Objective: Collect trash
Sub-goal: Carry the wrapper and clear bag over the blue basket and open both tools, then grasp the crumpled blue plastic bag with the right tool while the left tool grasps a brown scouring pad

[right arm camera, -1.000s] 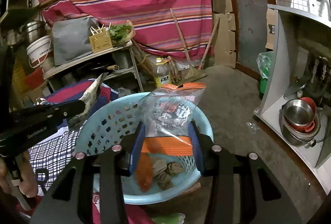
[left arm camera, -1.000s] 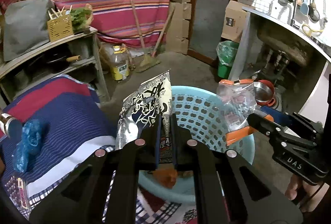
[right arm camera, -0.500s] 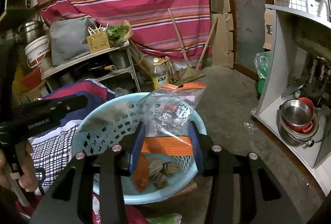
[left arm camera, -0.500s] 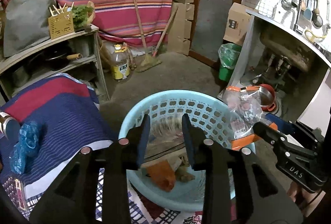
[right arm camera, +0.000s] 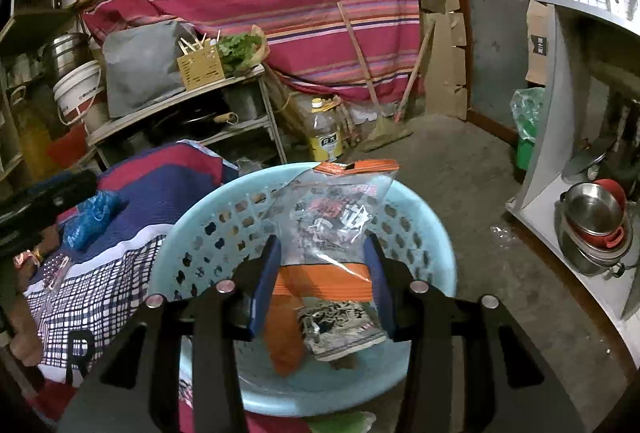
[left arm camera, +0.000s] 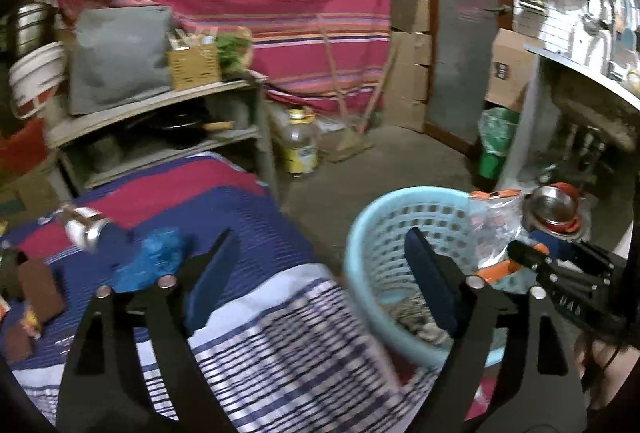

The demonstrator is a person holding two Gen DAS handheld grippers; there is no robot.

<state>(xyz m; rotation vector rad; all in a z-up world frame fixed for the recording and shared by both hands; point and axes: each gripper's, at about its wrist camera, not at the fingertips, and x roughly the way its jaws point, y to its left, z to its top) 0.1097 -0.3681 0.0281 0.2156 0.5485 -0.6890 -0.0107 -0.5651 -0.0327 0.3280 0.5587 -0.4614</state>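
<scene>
**Desk:** Trash round in a cluttered storeroom. What is each tool doing?

**Photographer:** The right tool [right arm camera: 324,281] is clenched on a clear plastic bag [right arm camera: 340,221] with orange bands, held upright over the pale blue basket [right arm camera: 192,233], probably so it falls inside once let go. A printed wrapper [right arm camera: 344,329] and an orange scrap [right arm camera: 286,337] already lie at the bottom.

**Desk:** And the left?

**Photographer:** The left tool [left arm camera: 316,289] is released, its jaws having just been opening, with nothing between them. It points at the striped cloth [left arm camera: 256,217] covering the surface beside the basket.

**Desk:** Why there?

**Photographer:** My guess is that more litter waits on that cloth: a crumpled blue plastic piece [left arm camera: 154,263], a metal can [left arm camera: 84,227] on its side, and small packets [left arm camera: 34,293] near the edge. The basket sits just beside the cloth, keeping each carry short.
</scene>
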